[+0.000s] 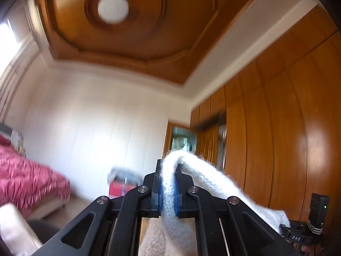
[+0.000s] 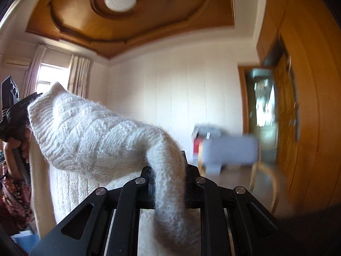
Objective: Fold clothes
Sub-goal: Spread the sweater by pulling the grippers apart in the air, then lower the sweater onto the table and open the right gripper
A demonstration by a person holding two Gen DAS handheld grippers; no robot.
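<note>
Home bedroom: bed (image 1: 27, 181); wardrobes (image 1: 287, 128)

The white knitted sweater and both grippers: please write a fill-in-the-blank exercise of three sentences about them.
1. Both grippers are shut on a ____ knitted sweater.
2. The sweater stretches from the right gripper toward the ____ gripper.
3. The round lamp sits on the ____ ceiling panel.

Missing words: white; left; wooden

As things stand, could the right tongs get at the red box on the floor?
Probably not: the right tongs are shut on the white sweater, held up high with the left tongs, and the red box sits low across the room.
</note>
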